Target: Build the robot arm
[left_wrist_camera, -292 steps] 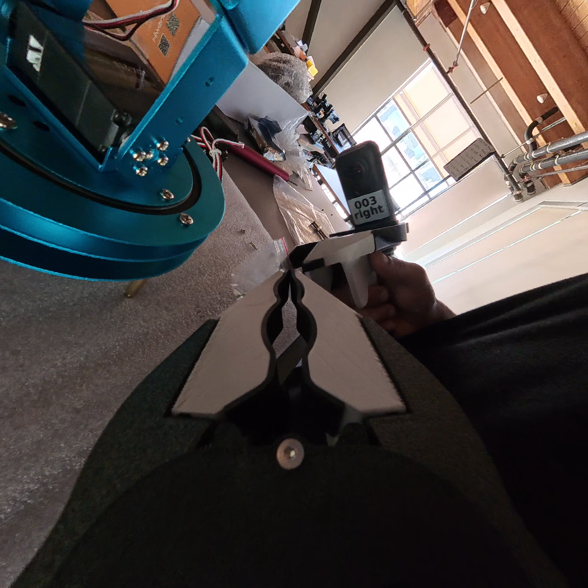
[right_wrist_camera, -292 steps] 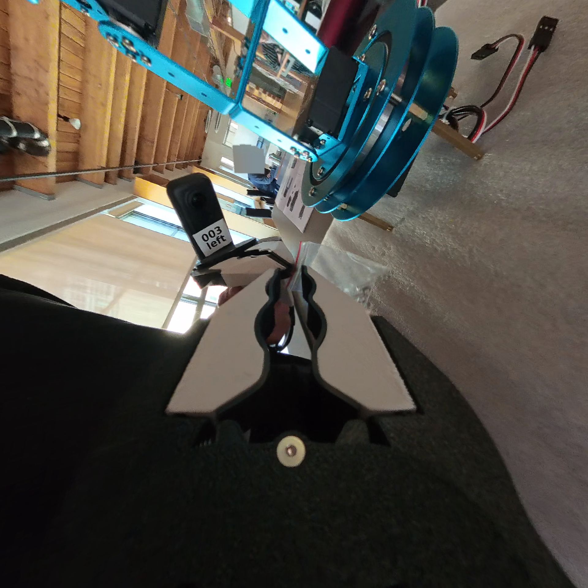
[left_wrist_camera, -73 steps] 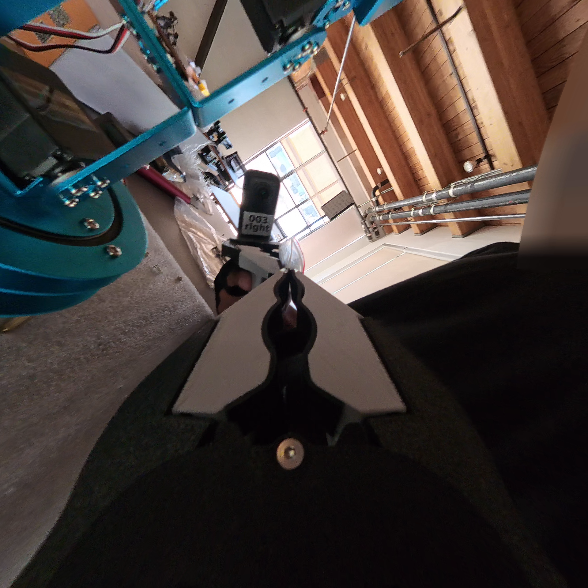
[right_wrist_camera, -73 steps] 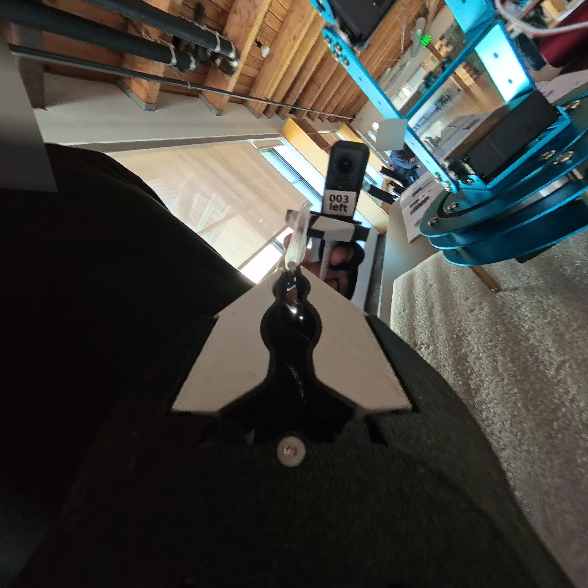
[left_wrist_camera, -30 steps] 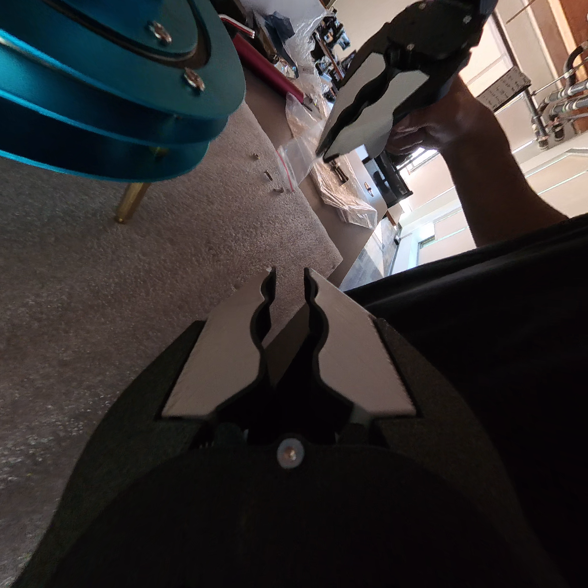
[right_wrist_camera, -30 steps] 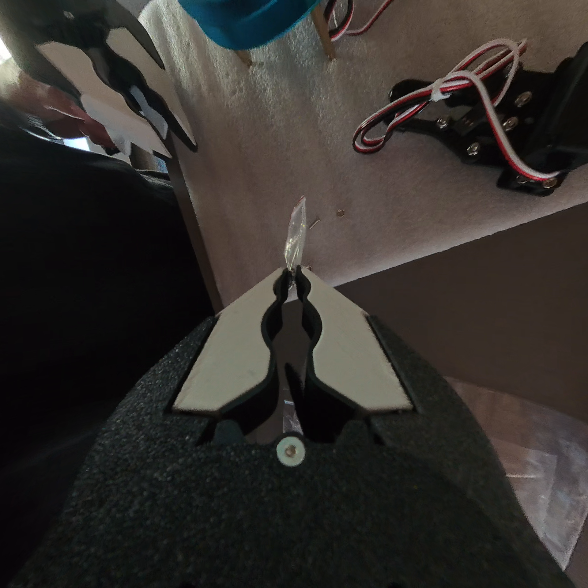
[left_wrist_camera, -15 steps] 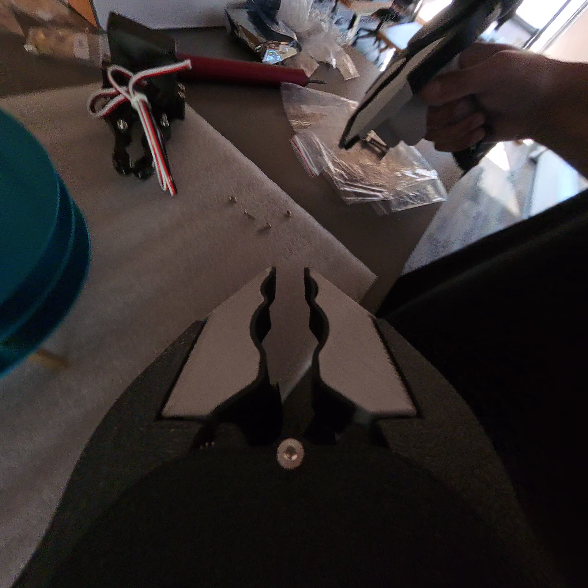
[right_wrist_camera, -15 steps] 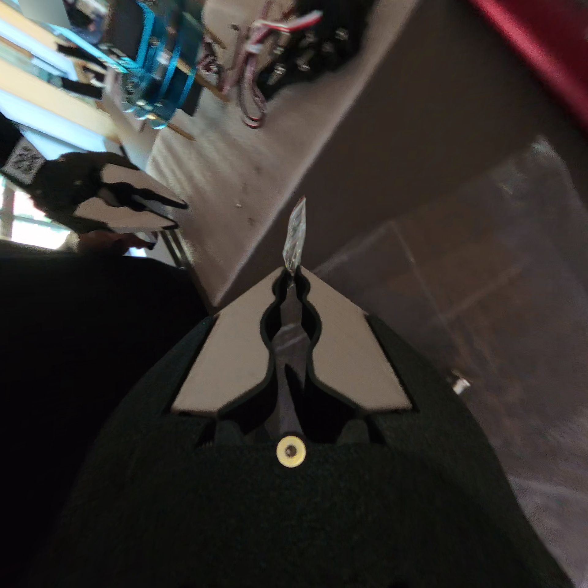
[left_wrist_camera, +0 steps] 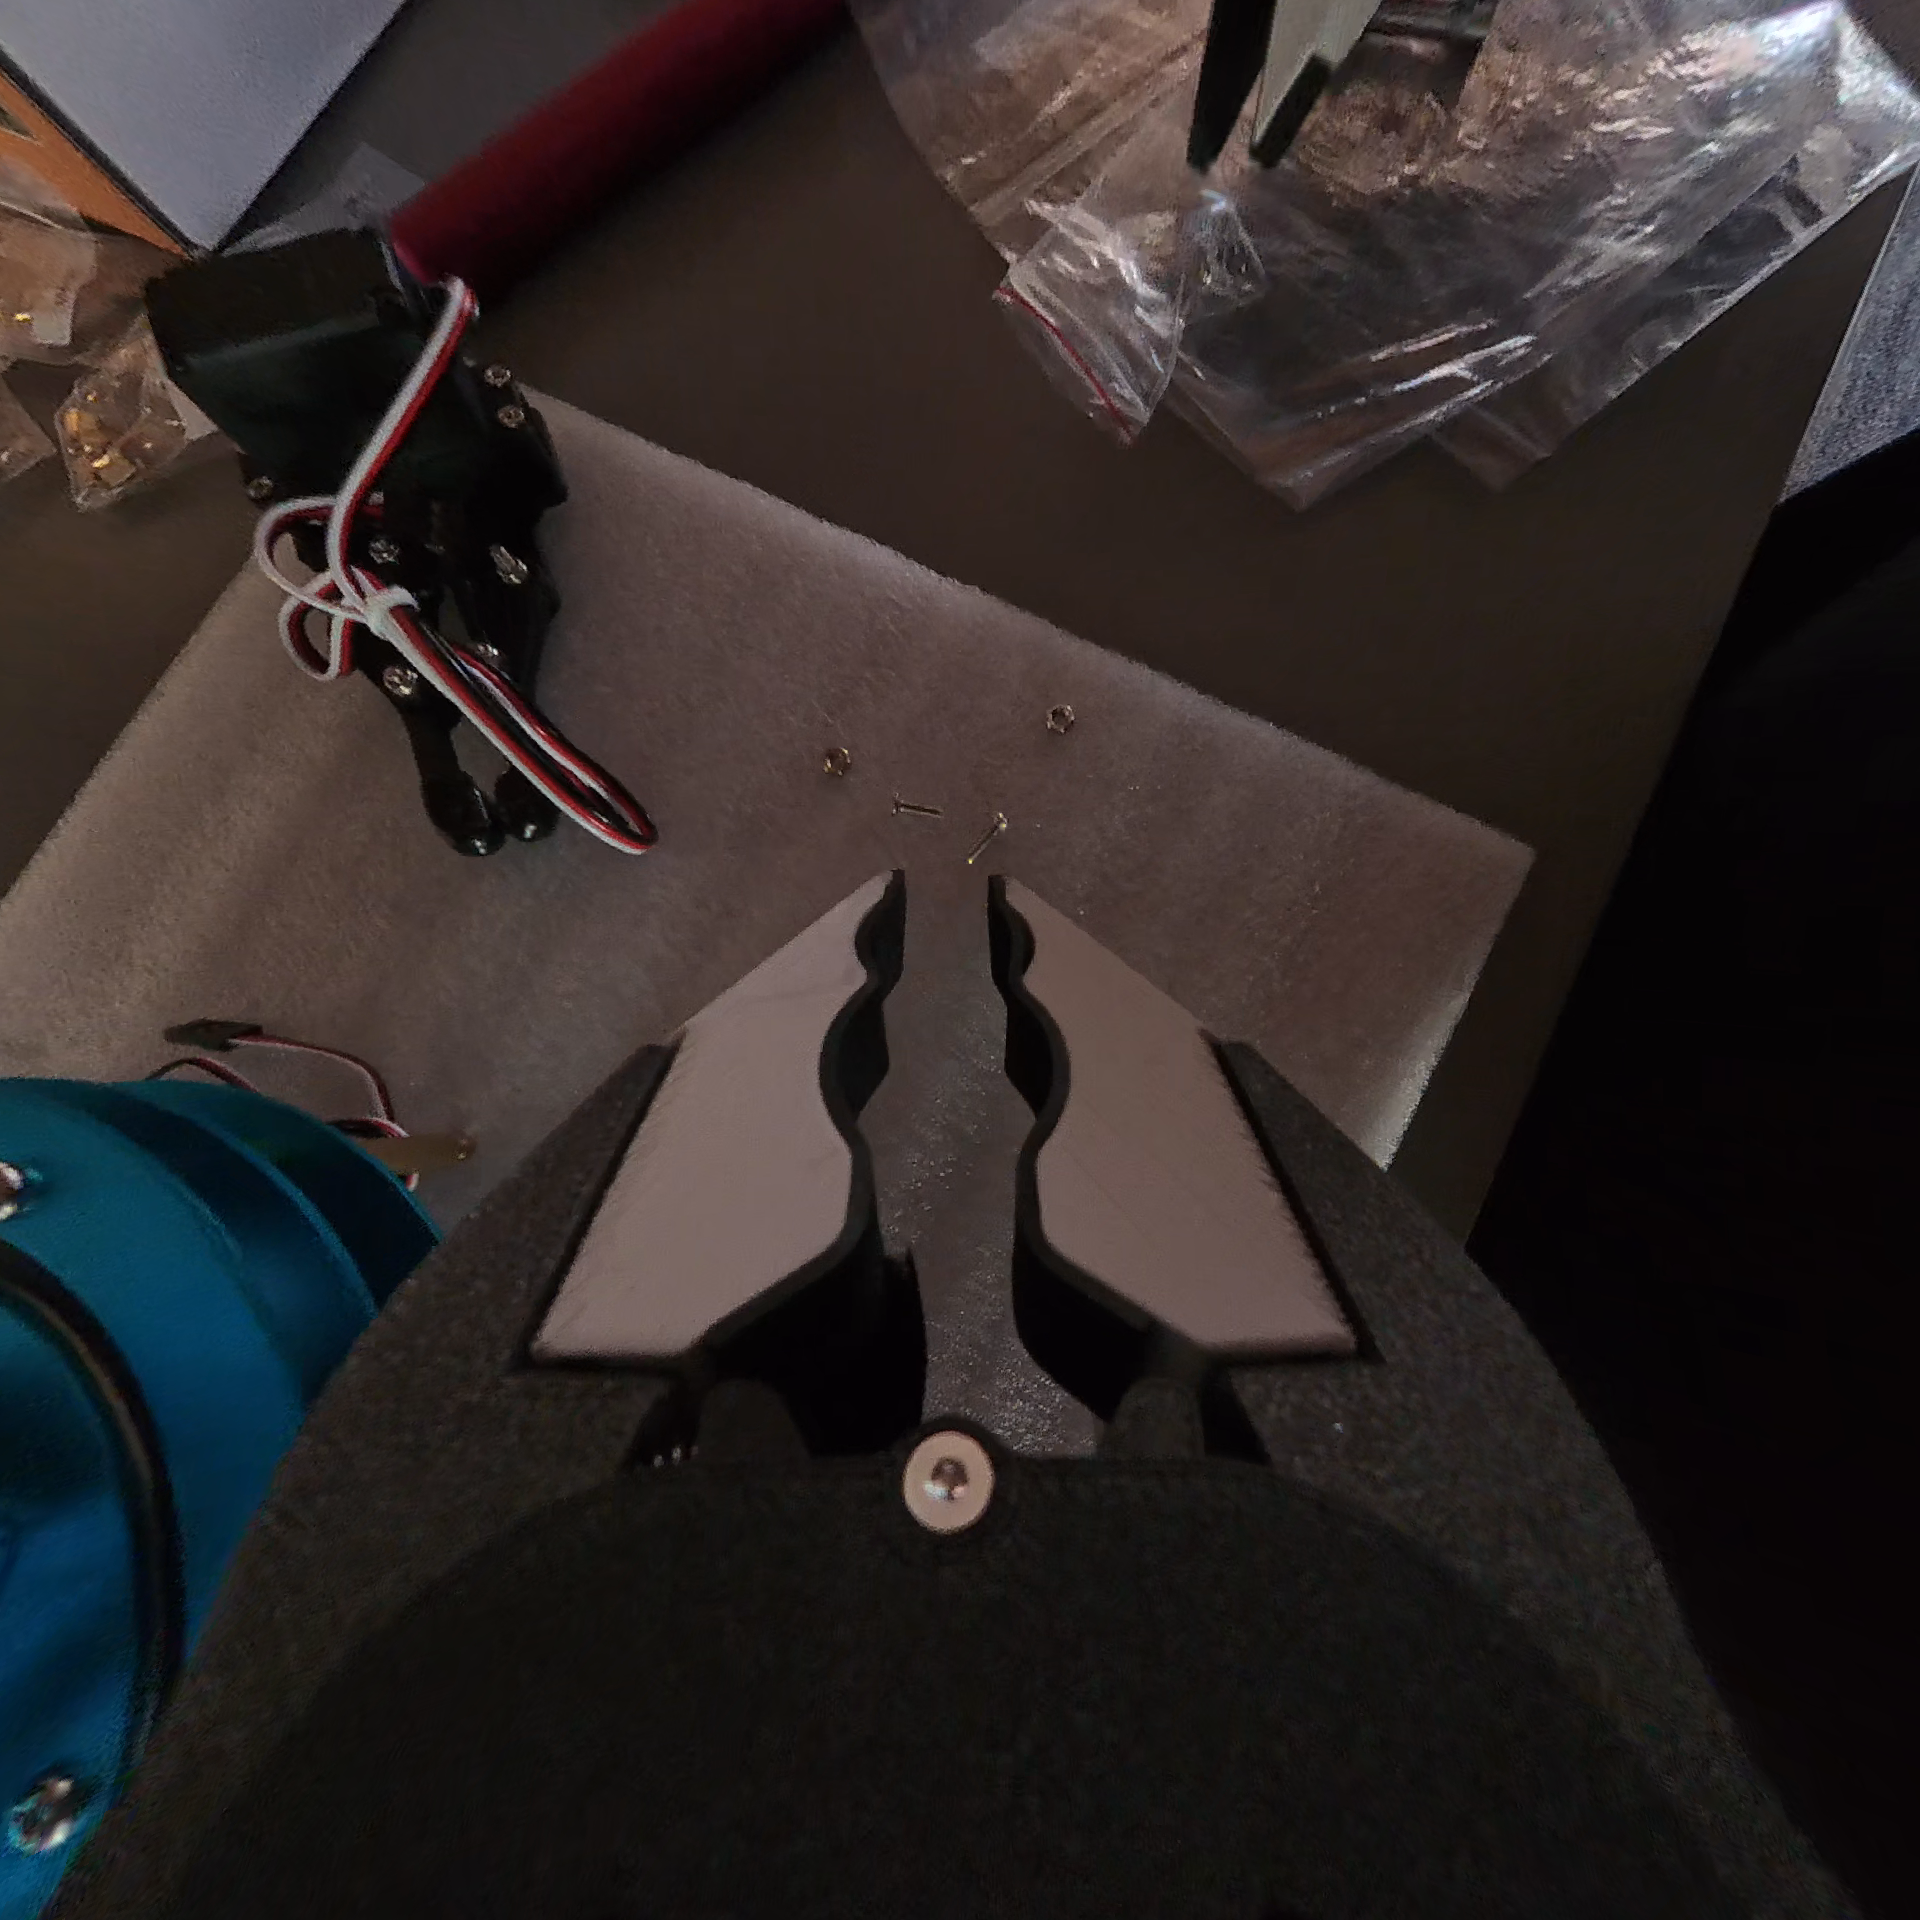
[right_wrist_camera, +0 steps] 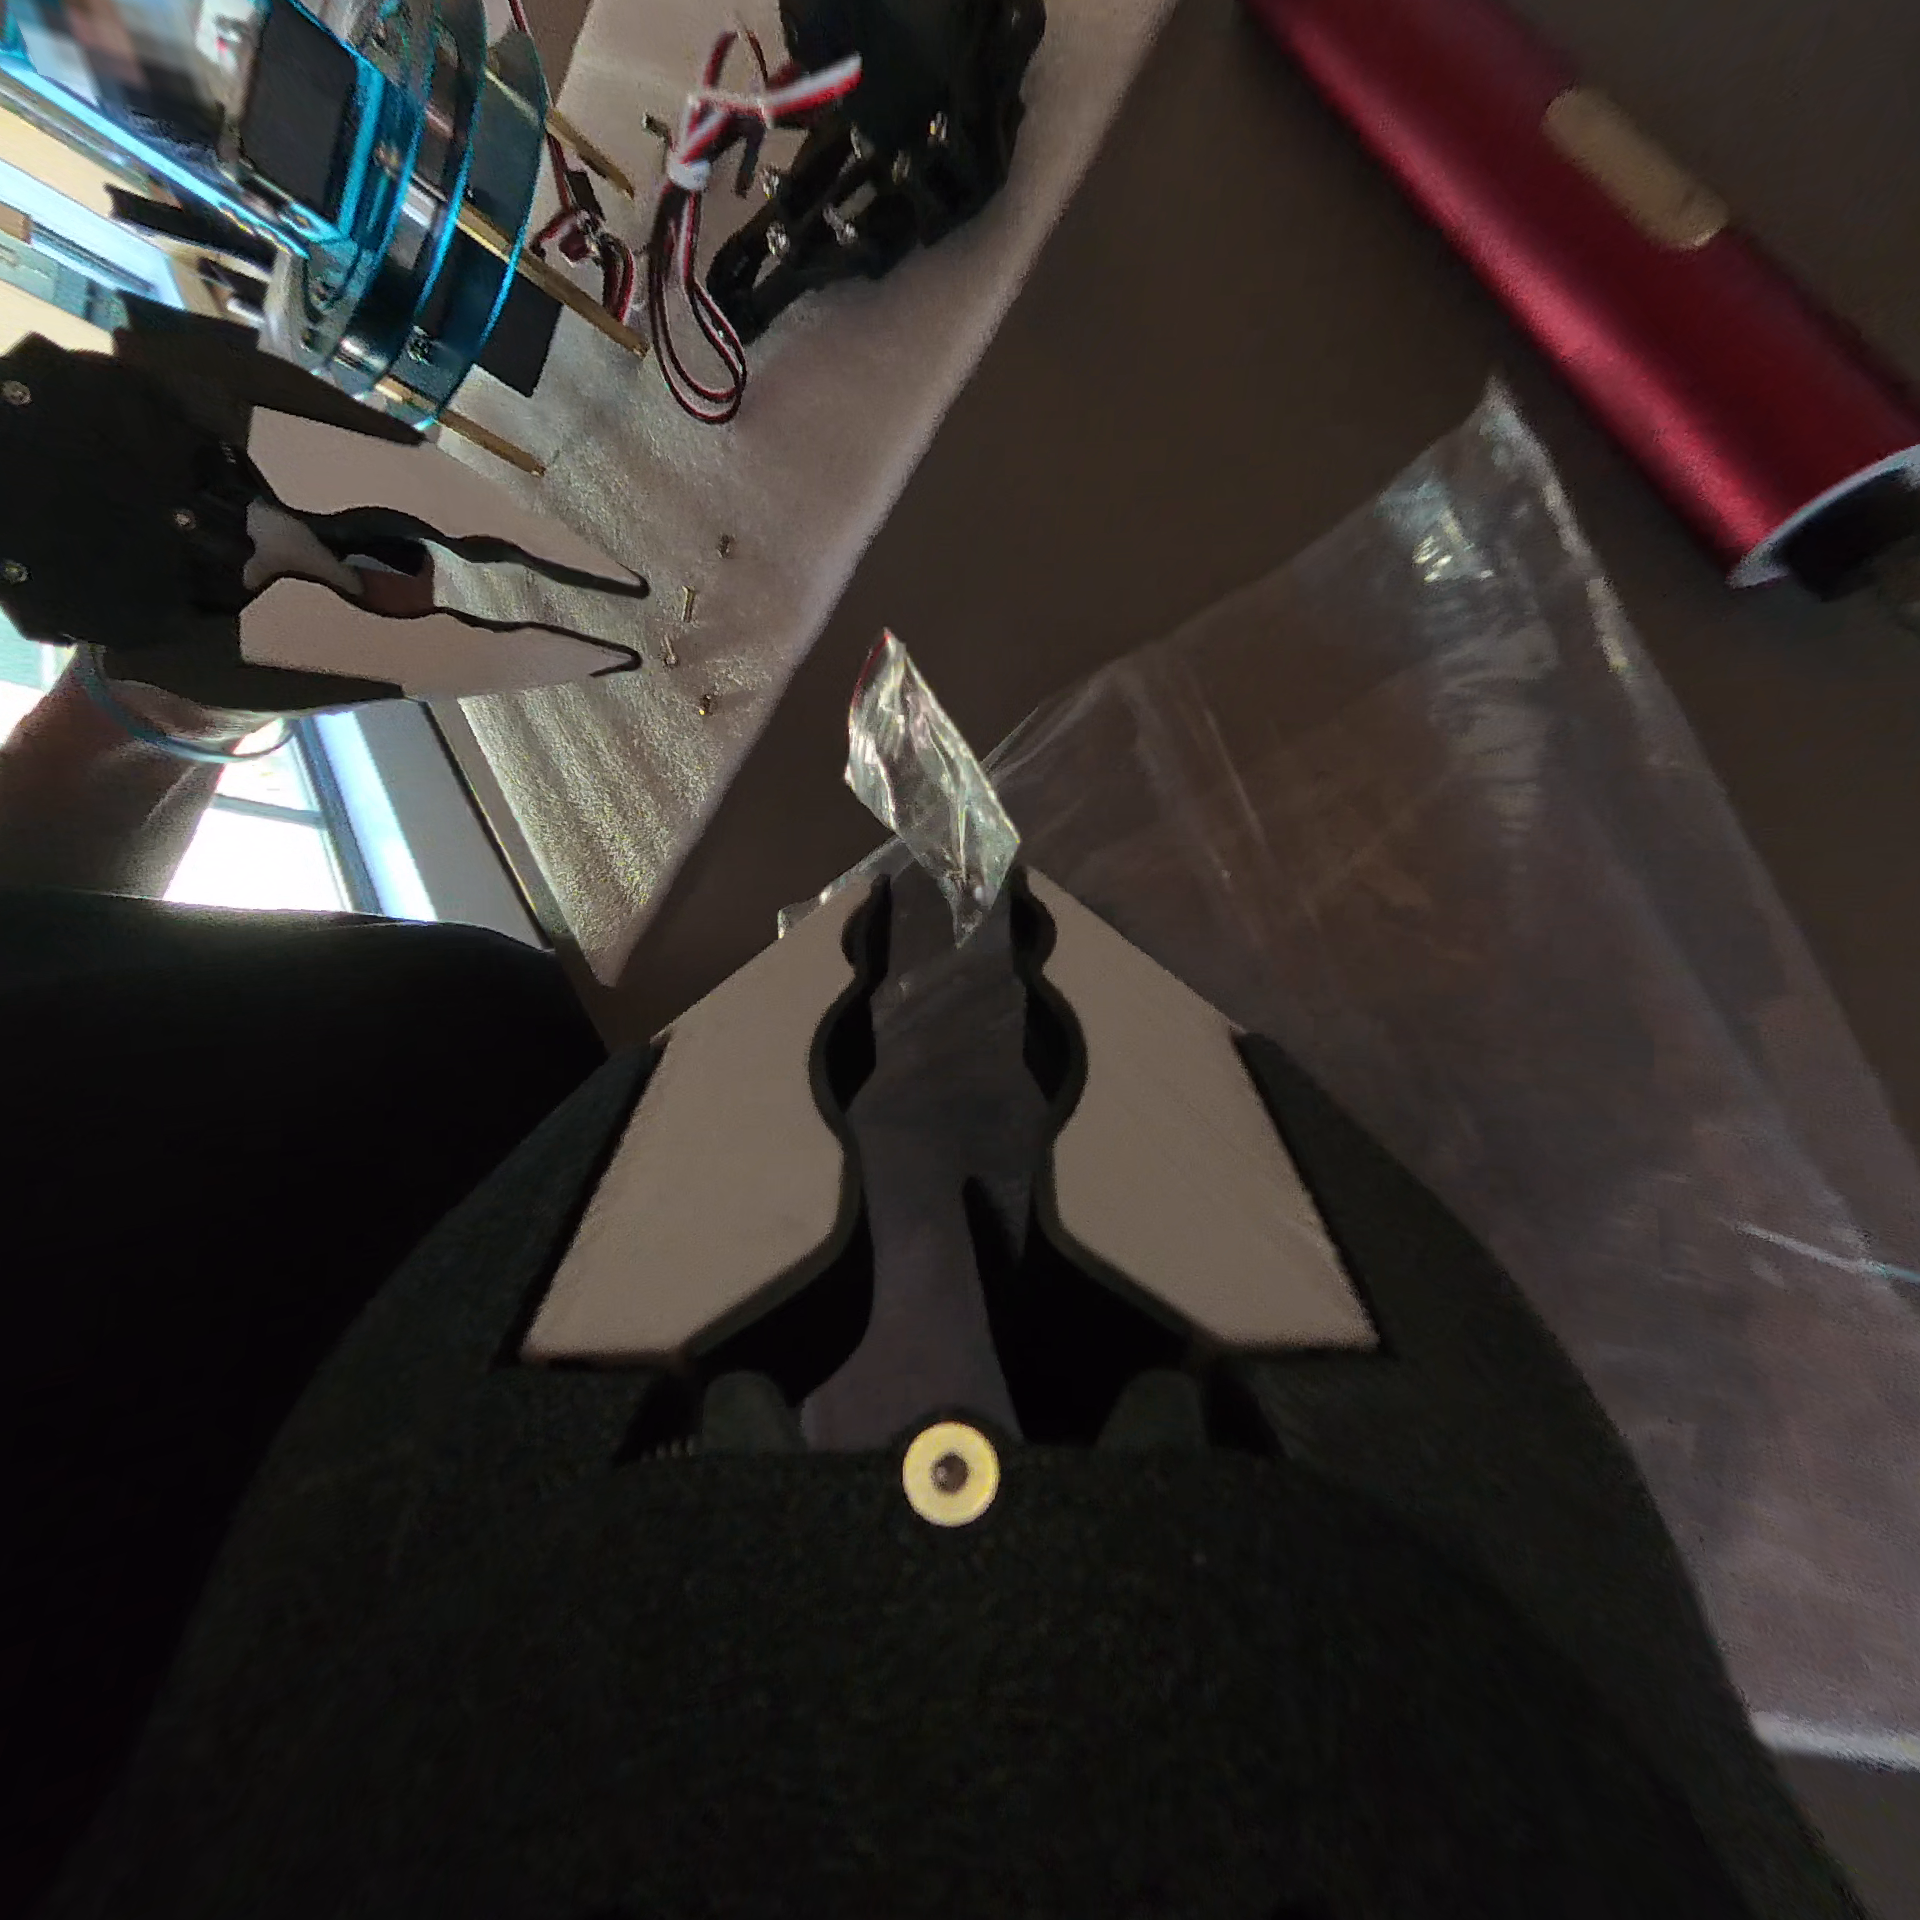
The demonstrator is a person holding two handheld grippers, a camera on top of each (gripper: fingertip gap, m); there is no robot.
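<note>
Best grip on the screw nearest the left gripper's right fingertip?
Judging from the left wrist view, pinch the screw across its thin shank, from straight above. It lies flat on the foam pad, slanted, so turn the open left gripper crosswise to it.

No readable writing anywhere.

Small clear plastic bag [right_wrist_camera: 928,792] sitting crumpled and tilted at frame centre, touching the right hand-held gripper [right_wrist_camera: 948,891] tips, whose jaws are standing apart.
</note>
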